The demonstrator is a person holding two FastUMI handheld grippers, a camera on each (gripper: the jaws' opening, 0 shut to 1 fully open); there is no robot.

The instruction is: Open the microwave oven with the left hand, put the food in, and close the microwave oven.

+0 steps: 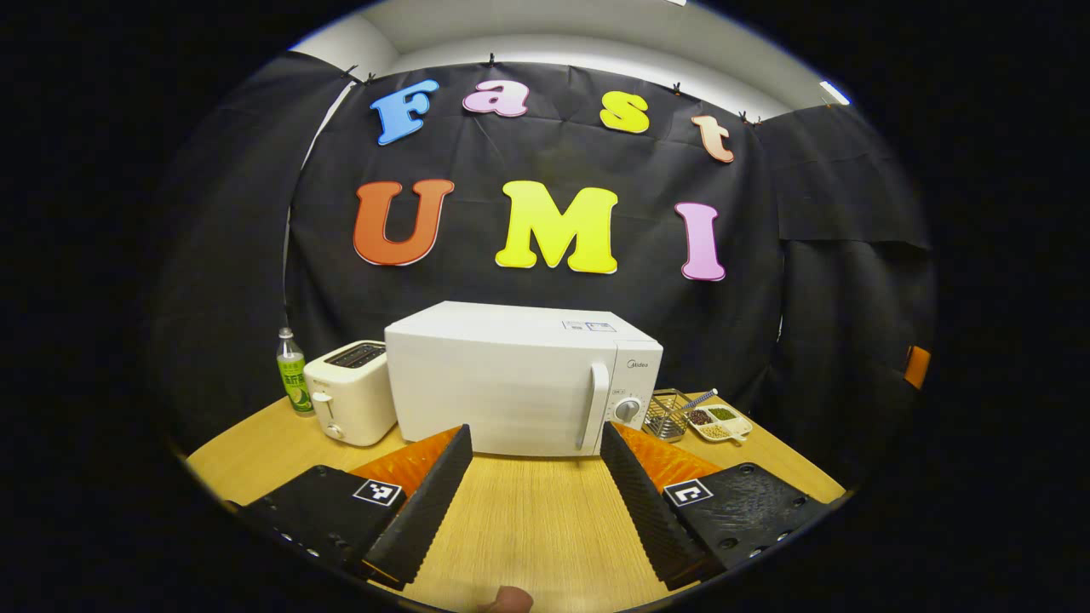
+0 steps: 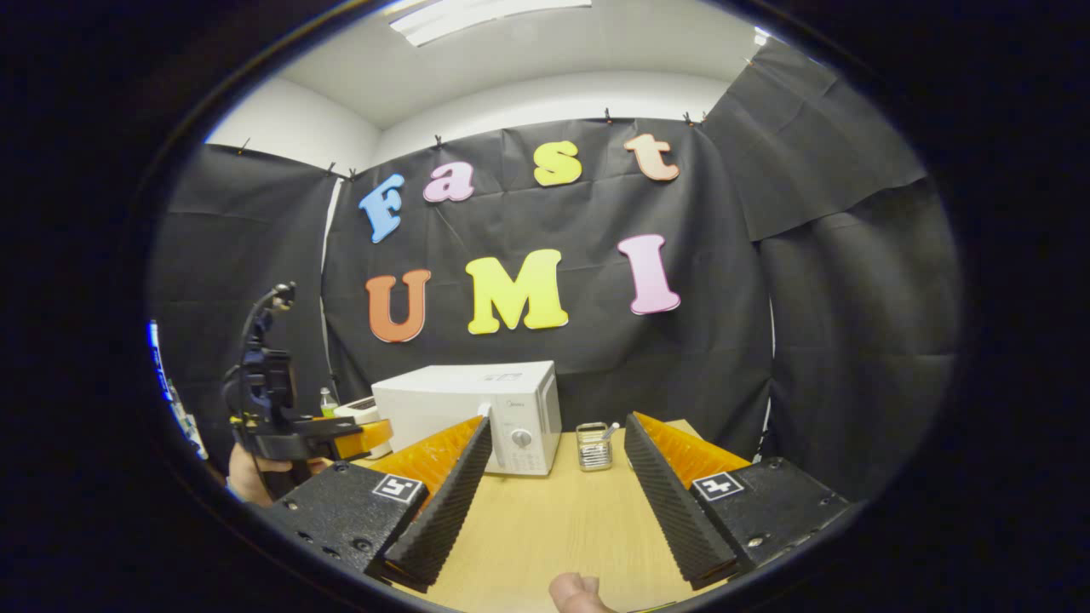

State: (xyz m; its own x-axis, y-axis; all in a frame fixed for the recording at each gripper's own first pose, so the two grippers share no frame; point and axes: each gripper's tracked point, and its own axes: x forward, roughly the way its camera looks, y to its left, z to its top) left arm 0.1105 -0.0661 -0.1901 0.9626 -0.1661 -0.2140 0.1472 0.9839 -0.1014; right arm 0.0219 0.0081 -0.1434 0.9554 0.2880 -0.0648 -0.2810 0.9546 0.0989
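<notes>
Walls: black cloth [image 2: 851,281] hanging | Ceiling: white, strip light [image 2: 485,13] glowing | Bench [image 1: 528,519]: pale wood, lying lit

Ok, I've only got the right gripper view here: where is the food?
Observer: The left gripper view has it: a divided dish of food on the table, just right of the wire rack.
Operator: And is the left gripper ready for the door?
Observer: The left gripper is open, holds nothing and faces the microwave head-on, short of the handle.
</notes>
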